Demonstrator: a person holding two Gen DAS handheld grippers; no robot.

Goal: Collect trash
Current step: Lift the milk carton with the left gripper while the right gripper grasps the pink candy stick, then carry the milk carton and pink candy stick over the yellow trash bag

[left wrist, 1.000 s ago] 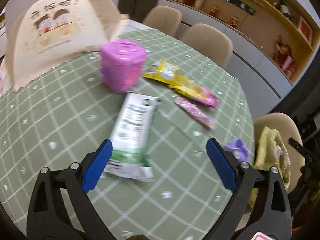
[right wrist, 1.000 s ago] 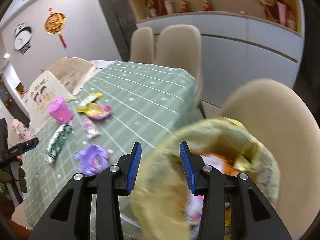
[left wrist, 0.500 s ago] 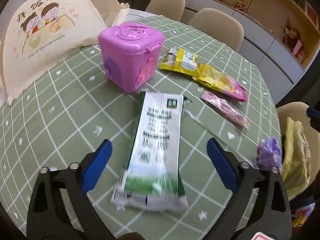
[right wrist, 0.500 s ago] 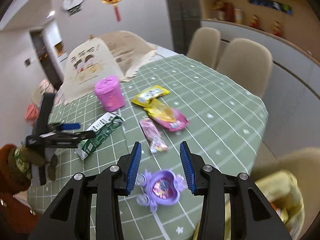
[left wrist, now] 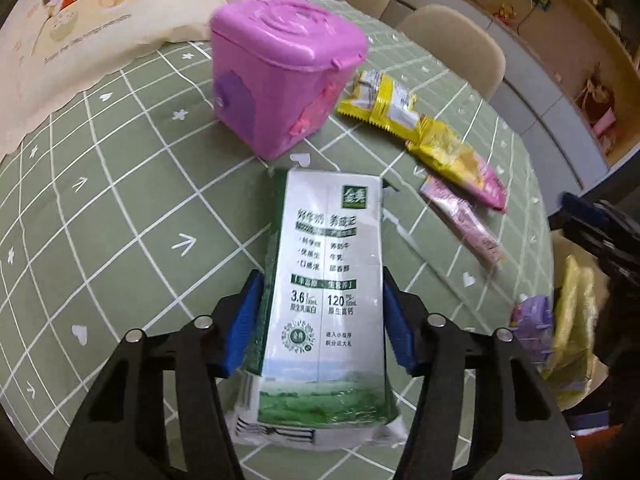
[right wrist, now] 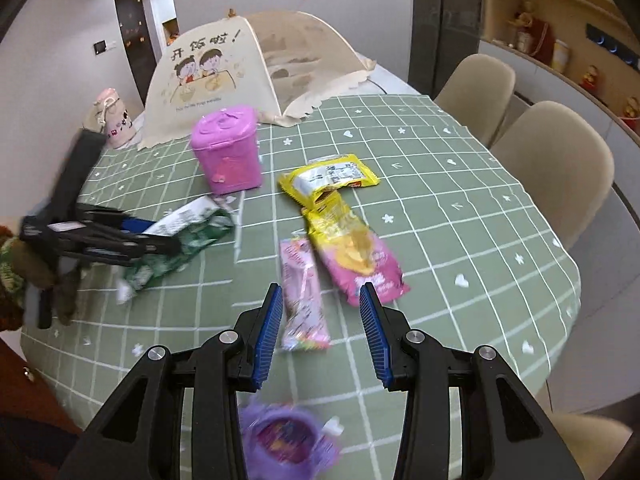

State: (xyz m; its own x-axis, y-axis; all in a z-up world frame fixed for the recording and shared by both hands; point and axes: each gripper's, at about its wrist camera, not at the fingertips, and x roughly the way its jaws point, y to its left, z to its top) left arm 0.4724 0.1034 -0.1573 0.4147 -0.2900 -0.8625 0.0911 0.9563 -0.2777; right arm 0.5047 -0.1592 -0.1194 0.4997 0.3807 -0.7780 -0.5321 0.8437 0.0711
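Through the left wrist camera we see our left gripper (left wrist: 322,318) closed in on a flattened milk carton (left wrist: 326,280): both blue pads (left wrist: 244,322) press its long sides near the lower half. The carton's long axis runs straight ahead of the fingers, its green-printed end toward us and its top end pointing away at the pink toy bin (left wrist: 282,68), which stands just beyond it on the green checked tablecloth (left wrist: 100,184). Ahead and to the right lie a yellow snack wrapper (left wrist: 380,102), a yellow-and-pink chip bag (left wrist: 460,164) and a narrow pink wrapper (left wrist: 464,218), all slanting away to the left. Far right, at the table edge, sit a purple toy container (left wrist: 534,320) and a yellow trash bag (left wrist: 572,316).

Through the right wrist camera, our right gripper (right wrist: 320,332) hangs over the tablecloth (right wrist: 460,216) with its fingers parted and nothing between the pads. The narrow pink wrapper (right wrist: 303,296) lies directly ahead between the fingertips, nearer the left one, its long axis running away from us. The chip bag (right wrist: 356,256) lies just right of it, and the yellow wrapper (right wrist: 328,176) beyond. The purple container (right wrist: 290,444) sits blurred below the gripper. Off to the left, the left gripper (right wrist: 104,236) clasps the milk carton (right wrist: 180,240), which points toward the pink bin (right wrist: 226,154). Behind stands a mesh food cover (right wrist: 208,80).
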